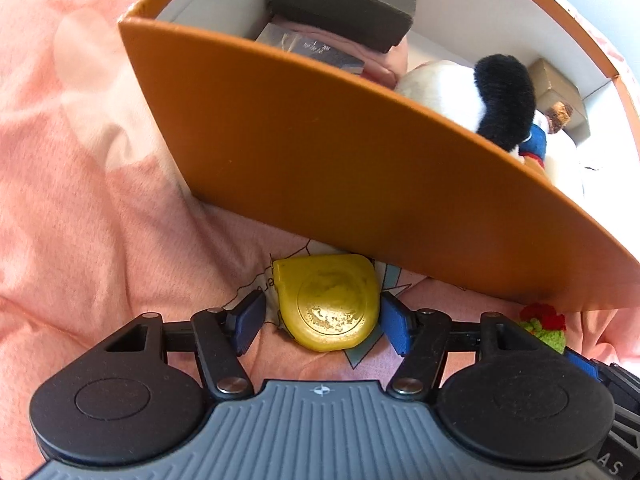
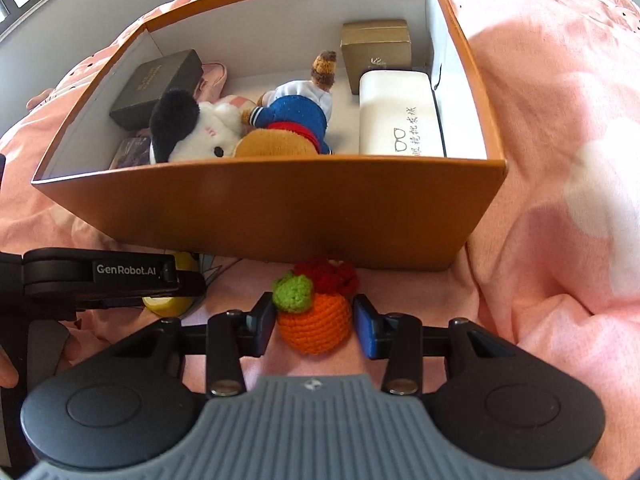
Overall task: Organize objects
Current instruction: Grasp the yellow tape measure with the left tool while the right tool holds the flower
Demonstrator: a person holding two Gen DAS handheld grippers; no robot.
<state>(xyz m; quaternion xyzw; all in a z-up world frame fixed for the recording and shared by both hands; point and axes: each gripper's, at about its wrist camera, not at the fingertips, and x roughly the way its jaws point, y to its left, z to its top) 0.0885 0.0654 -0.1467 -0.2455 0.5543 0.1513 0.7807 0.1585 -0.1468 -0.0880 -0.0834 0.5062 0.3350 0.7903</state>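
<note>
Pink bedding [image 2: 560, 128] covers the bed, and an orange box [image 2: 280, 208] sits on it with its top open. Inside the box are a dark flat case [image 2: 156, 86] at the far left, a black and white plush toy [image 2: 192, 128], a doll in blue clothes [image 2: 296, 114], a gold box [image 2: 376, 46] at the far right and a white glasses case [image 2: 400, 114] next to it. Two small things lie on the bed just outside the near wall of the box. One is a yellow tape measure [image 1: 330, 306] on the left. The left tool [image 1: 324, 322] is open, with a blue pad on each side of the tape measure. The right pad looks to be just at its edge and the left pad is a little apart. The other thing is a crochet orange [image 2: 314, 320] with a green leaf and red top, on the right. The right tool [image 2: 314, 326] has a pad close on each side of it, but I cannot tell if the pads press on it yet. The step now looks like picking up both things so they can go in the box. Next, each tool needs to close until it holds its thing tight, then lift it over the near wall. The tape measure is hard and smooth, so it may slip.
</note>
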